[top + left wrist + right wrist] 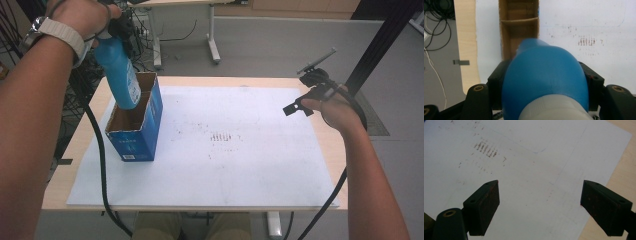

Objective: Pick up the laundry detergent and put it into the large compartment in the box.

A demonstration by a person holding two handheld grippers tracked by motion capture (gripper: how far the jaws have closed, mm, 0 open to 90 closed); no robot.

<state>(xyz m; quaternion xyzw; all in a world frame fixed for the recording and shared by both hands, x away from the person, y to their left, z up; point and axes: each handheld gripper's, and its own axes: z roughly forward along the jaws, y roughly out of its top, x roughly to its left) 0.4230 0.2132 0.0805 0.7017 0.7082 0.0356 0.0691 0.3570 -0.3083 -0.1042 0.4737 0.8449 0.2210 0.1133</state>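
Blue bottle, blue-sided brown cardboard box, smudged white sheet.

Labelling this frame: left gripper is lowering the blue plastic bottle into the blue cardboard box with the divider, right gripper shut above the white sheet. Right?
One thing is off: the right gripper is open, not shut. The right gripper view shows its jaws wide apart above the white sheet. The rest holds: the left gripper grips the blue plastic bottle, bottom end in the divided blue cardboard box.

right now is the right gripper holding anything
No, the right gripper has its jaws spread wide apart with nothing but the white sheet between them.
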